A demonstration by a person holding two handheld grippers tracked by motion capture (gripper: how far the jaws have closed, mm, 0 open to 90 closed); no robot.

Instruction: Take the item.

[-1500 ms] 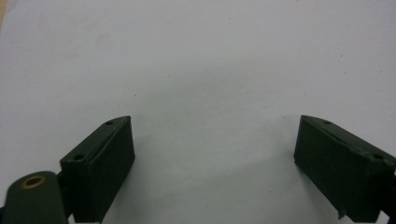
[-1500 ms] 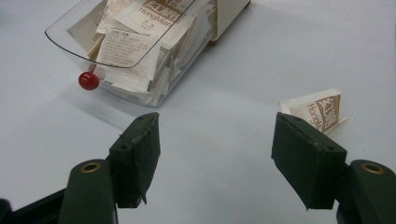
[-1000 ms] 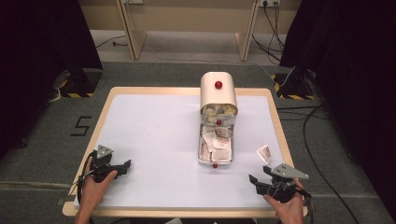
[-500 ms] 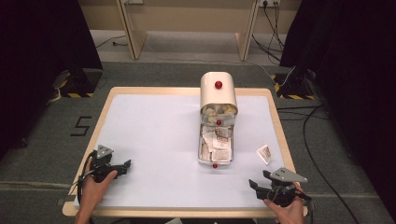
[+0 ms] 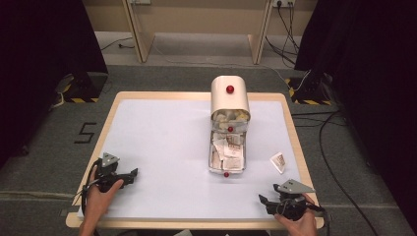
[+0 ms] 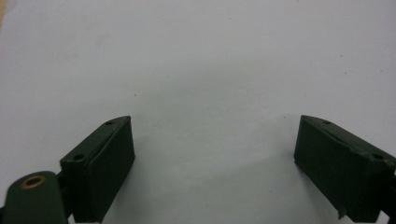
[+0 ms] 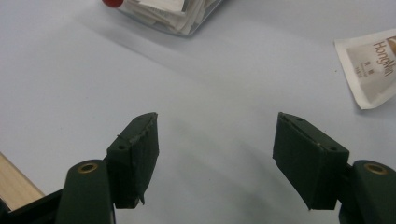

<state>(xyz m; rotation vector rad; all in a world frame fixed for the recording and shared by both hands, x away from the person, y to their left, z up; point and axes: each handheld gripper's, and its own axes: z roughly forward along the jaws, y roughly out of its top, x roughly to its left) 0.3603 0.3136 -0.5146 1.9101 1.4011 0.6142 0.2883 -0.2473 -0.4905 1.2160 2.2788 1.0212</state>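
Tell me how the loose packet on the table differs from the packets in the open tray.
The loose packet lies alone on the white table, right of the tray; the tray packets sit piled and overlapping. The loose one lies nearer the right tongs, the piled ones farther. Both are white with brown print.

Left hand-held gripper (image 5: 129,175) low at the near-left, jaws spread wide, nothing between them. Right hand-held gripper (image 5: 264,200) low at the near-right, jaws likewise wide apart and empty. Each gripped from behind by a hand (image 5: 98,201).
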